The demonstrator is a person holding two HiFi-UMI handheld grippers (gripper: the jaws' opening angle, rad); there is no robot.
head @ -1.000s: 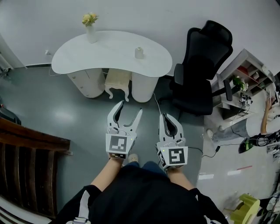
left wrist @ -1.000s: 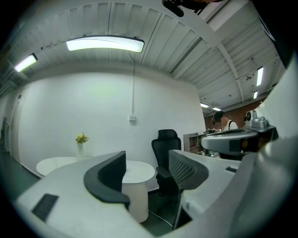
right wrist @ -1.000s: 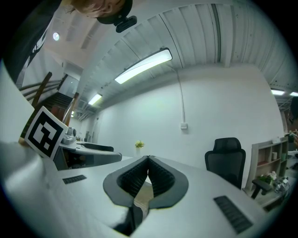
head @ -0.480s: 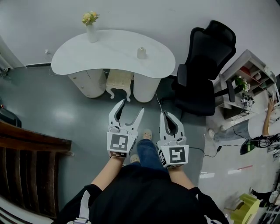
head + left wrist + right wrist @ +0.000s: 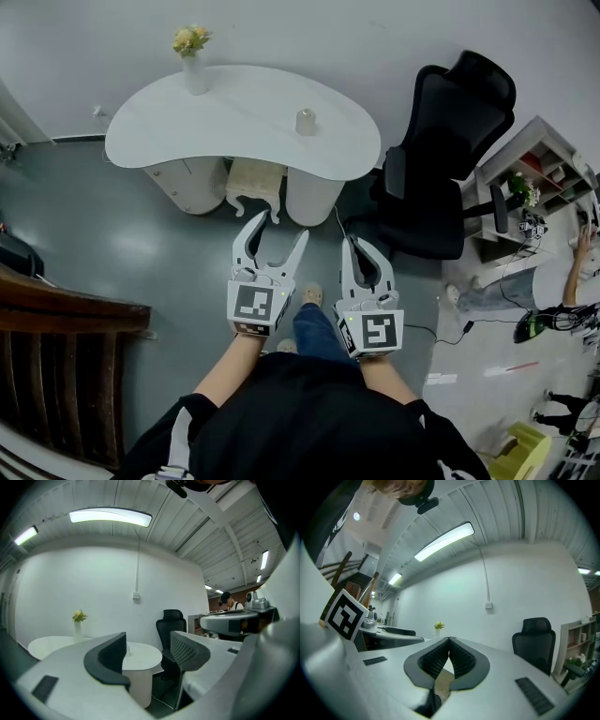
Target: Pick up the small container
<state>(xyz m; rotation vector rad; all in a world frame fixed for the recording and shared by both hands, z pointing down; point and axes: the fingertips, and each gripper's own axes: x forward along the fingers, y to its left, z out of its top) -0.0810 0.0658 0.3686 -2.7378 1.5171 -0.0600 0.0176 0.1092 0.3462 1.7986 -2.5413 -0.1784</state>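
A small pale container [image 5: 306, 122] stands on the white kidney-shaped table [image 5: 187, 127] ahead of me, toward its right half. My left gripper [image 5: 276, 231] is held at waist height well short of the table, its jaws spread with nothing between them. In the left gripper view the same gripper [image 5: 147, 649] frames the table [image 5: 143, 653] between its fingers. My right gripper [image 5: 358, 246] hangs beside it with the fingertips touching, empty; its own view [image 5: 449, 641] shows the pads closed together.
A vase of yellow flowers [image 5: 192, 58] stands at the table's back left. A small cream stool [image 5: 253, 178] sits under the table. A black office chair [image 5: 445, 159] stands to the right, with shelving [image 5: 534, 169] and a person [image 5: 506, 281] beyond. Dark wooden furniture [image 5: 56, 366] is at left.
The table and chair have shifted slightly closer and lower in the head view as I step forward; a leg and shoe now show between the grippers. Both grippers keep their poses.
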